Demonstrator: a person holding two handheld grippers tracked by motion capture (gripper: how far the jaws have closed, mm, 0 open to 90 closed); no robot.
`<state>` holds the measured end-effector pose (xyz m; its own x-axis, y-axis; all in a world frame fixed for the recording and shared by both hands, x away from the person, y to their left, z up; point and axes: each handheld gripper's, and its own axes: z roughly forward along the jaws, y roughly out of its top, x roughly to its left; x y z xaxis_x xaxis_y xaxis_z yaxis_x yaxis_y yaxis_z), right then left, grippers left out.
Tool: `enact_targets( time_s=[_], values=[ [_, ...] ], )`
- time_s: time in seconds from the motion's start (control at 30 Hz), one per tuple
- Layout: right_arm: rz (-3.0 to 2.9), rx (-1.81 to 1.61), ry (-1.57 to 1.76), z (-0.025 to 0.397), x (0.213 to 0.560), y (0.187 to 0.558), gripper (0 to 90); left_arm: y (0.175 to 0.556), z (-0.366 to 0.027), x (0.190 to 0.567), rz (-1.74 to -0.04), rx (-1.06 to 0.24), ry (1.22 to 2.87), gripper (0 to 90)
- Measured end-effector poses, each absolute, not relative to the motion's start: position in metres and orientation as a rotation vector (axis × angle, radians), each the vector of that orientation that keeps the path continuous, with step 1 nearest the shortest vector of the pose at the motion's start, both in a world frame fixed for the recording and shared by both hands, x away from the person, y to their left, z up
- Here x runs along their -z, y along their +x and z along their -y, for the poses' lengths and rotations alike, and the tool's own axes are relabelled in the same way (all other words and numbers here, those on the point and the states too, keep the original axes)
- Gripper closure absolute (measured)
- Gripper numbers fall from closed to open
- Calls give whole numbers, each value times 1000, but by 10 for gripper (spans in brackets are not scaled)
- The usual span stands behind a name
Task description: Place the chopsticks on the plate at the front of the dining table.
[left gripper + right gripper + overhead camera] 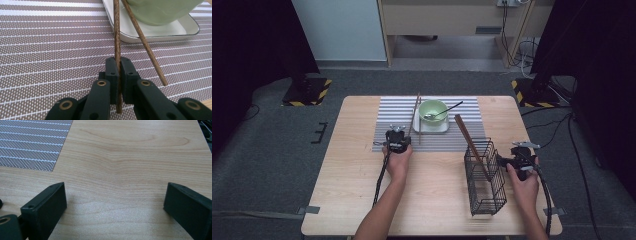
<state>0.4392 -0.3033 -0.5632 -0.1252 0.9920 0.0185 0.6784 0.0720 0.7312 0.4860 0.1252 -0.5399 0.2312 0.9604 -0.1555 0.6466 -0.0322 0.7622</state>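
Left gripper (117,75) clamps one chopstick (117,37) (second (147,47) lies beside).

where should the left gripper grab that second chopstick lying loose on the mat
Judging by its pose, take the loose chopstick near its free near end, which lies flat on the striped mat. Its far end leans on the white tray, so come from above with a finger on either side. The left gripper is shut on the other chopstick.
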Motion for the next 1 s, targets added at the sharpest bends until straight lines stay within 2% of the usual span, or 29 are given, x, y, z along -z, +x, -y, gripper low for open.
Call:
enact_targets(
  time_s=[1.0],
  values=[
    [-1859, -826, 1652, 303, 563, 439, 47, 490, -117, 545, -1498, -508, 1772, 851]
  ],
)
